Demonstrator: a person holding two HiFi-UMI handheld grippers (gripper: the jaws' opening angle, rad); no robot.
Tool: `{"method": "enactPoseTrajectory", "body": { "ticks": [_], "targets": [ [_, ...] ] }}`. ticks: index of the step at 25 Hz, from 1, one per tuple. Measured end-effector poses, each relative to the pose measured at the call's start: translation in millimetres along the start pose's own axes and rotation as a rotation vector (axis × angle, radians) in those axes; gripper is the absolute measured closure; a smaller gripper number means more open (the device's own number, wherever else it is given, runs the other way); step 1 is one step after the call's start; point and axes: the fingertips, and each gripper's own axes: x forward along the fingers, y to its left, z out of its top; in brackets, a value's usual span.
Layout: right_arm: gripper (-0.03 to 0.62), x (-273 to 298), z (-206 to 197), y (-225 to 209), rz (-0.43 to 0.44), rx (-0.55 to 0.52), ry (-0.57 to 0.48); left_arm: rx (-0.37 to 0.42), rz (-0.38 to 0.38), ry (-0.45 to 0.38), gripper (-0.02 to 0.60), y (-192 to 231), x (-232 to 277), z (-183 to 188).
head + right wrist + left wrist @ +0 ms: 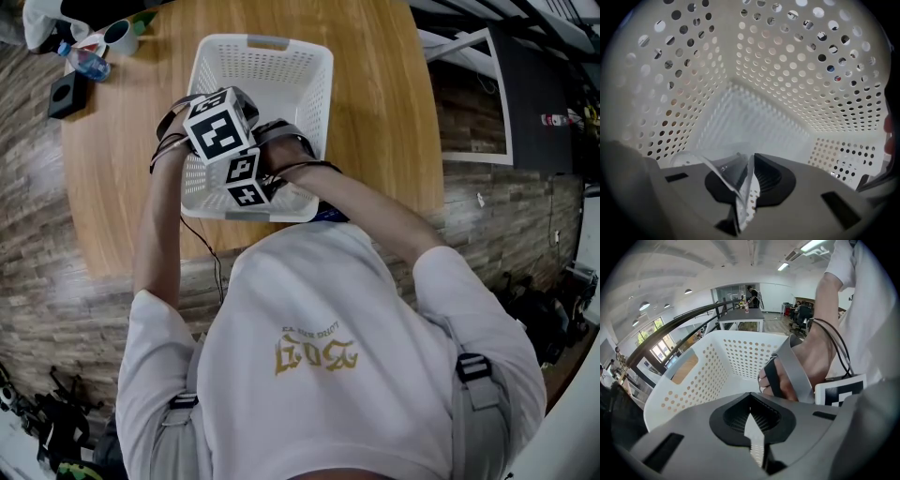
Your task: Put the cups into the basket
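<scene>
Brick-patterned flooring surrounds a round wooden table (375, 94), over whose near edge the person leans with both arms reaching forward. Both grippers are held close together over the near end of a white perforated basket (281, 56) that stands on the table, their marker cubes stacked one beside the other in the head view. The left gripper (754, 437) has its jaws pressed together with nothing between them; it sits just above the near rim, looking across the basket (693, 380), with the person's right hand (806, 366) strapped to the other tool just beside it. The right gripper (743, 197) is lowered inside the basket (764, 70), the holed walls rising on all sides of it, and its jaws are clamped on the thin wall of a clear plastic cup (719, 176), which buckles at the pinch. Whether the cup touches the basket floor cannot be told. Farther off, at the table's far-left edge, lie a black block (67, 95) and a small bottle (91, 64).
</scene>
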Motion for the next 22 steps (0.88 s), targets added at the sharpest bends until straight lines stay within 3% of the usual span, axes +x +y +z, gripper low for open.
{"method": "enactPoseTrajectory", "body": {
  "ticks": [8, 14, 22],
  "targets": [
    [0.556, -3, 3, 5, 0.057, 0.026, -0.033, -0.004, -0.002, -0.011, 0.575, 1, -1, 2],
    [0.503, -4, -1, 12, 0.126, 0.033, -0.022, -0.012, -0.002, -0.016, 0.575, 3, -2, 2],
    [0.502, -6, 2, 11, 0.110, 0.033, -0.042, -0.014, 0.002, -0.011, 0.575, 3, 0, 2]
  ]
}}
